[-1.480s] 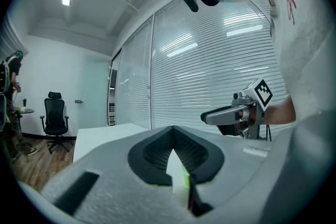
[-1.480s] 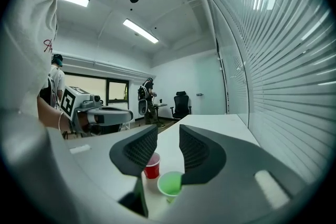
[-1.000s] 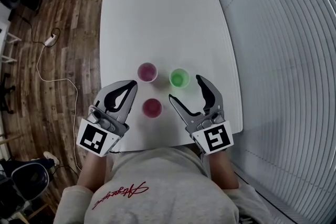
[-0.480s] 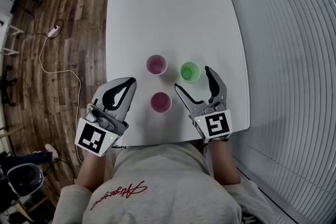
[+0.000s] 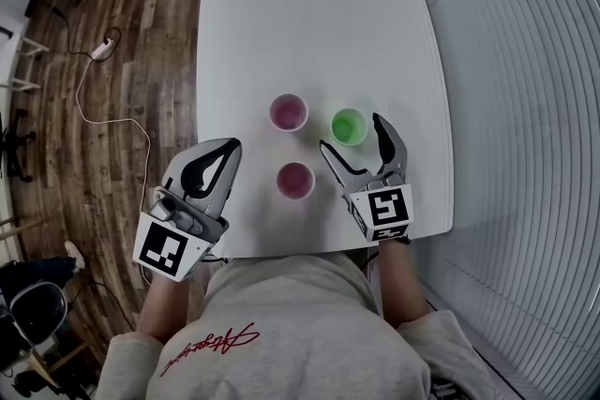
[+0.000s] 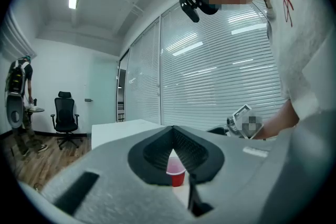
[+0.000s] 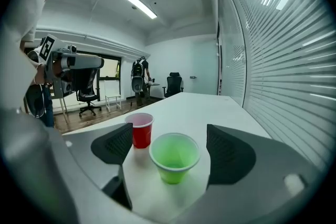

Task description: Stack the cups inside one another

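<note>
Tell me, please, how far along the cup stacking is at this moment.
Done: nothing; the green cup, the far red cup and the near red cup stand apart on the table. In hand: the right gripper, its jaws just opened wider, brackets the green cup without touching it; the left gripper is shut and empty. Left: every nesting.

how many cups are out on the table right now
3. The far red cup stands just left of the green cup; the near red cup sits below them in the head view. All stand apart, and none seems hidden.
</note>
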Demonstrator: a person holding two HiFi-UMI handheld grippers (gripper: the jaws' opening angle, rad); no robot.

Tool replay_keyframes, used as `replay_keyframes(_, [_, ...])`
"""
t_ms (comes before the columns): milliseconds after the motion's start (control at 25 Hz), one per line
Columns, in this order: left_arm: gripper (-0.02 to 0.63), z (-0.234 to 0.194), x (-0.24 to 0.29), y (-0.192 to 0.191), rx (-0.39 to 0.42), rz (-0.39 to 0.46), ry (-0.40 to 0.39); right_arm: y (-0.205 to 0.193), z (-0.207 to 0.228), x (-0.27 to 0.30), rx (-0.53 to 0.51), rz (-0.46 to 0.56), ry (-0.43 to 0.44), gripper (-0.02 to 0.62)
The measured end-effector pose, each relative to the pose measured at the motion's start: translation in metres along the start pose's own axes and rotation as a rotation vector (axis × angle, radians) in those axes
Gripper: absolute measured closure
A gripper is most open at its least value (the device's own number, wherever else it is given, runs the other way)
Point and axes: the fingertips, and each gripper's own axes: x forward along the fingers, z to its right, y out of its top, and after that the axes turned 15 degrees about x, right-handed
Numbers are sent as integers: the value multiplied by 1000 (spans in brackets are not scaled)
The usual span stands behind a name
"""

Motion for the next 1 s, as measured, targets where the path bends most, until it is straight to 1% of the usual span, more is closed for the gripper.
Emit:
replay_keyframes(200, [608,-2,1,7,-11,-4,16,-2,6,3,-16,-22,-10,172])
replay_keyframes(360, [608,-5,-2,4,-35,1,31,-6,11,8,-16,-32,-22,172])
replay_keyframes(520, [607,-7,-16,5,-14,-25,22,-2,7,6,-25,-48,-28,173])
replay_keyframes(800, [609,-5,-19,3,-27,-30,35,-12,11,11,-29,-76,-26,179])
replay_keyframes(1000, [609,-2,-20,5,-2,-33,35,-16,13,12,-36,-86,-27,195])
